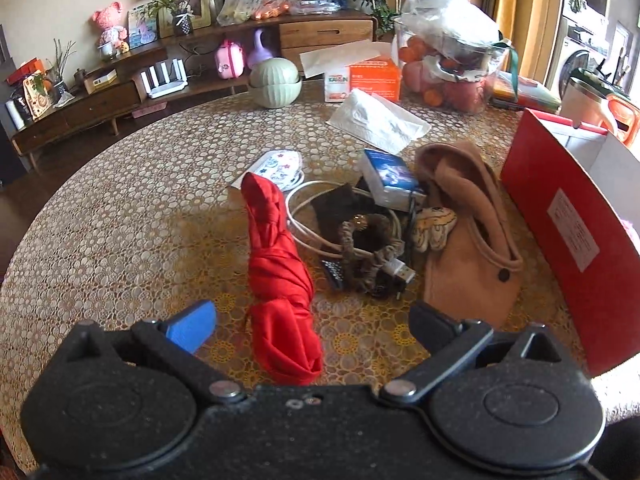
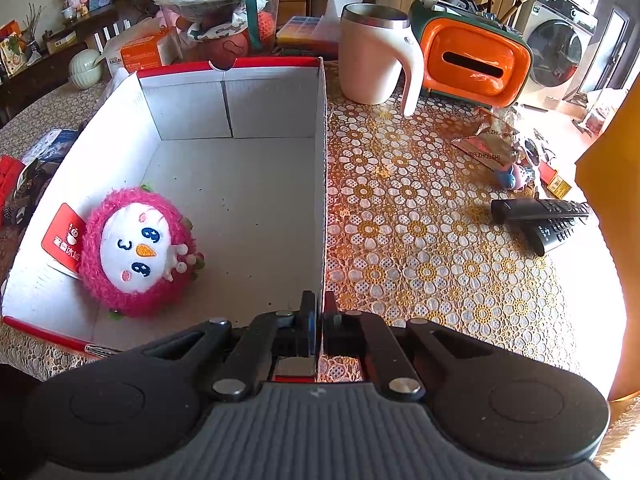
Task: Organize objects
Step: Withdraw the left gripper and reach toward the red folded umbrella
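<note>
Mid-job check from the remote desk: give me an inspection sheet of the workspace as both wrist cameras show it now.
Surface: round table under a lace-patterned cover.
Job's things: red folded umbrella lying between the open fingers of the left gripper; tan felt bag, blue box and patterned face mask loose beyond it; white-lined box holding only a pink plush toy.
Clutter: tissue pack, green bowls, fruit basket, mug, two remotes.
Grippers: left open, holding nothing; right gripper shut on the box's side wall.
Cables: white cable coiled in the pile, plug end free.
Surroundings: wooden TV shelf, washing machine.
</note>
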{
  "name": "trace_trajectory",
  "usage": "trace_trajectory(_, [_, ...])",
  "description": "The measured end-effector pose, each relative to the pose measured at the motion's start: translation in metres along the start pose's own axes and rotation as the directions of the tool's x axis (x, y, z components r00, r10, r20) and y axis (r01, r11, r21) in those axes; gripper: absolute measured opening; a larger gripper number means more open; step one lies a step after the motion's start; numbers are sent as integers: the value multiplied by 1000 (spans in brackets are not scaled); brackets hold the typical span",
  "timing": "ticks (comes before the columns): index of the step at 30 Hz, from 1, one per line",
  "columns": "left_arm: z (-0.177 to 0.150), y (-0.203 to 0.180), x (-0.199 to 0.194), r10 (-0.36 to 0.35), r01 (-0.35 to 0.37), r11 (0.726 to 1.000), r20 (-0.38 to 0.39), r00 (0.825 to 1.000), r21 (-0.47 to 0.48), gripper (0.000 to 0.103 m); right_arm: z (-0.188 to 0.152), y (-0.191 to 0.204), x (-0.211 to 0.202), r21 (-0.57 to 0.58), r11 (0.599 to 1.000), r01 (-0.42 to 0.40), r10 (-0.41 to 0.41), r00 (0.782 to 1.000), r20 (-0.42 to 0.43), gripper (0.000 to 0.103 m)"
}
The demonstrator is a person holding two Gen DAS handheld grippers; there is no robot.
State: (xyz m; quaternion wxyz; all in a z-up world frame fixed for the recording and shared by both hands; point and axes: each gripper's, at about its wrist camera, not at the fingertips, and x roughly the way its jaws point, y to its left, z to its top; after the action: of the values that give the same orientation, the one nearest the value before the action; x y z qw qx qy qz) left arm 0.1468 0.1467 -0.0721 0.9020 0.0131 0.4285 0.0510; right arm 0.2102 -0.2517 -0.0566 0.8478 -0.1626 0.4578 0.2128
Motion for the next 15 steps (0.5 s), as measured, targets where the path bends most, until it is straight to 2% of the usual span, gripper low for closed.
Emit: trace_trajectory(15, [9, 12, 66, 84, -84, 996, -73, 994, 3, 100, 3, 1, 7, -5, 1000, 14, -14, 1000, -11, 3])
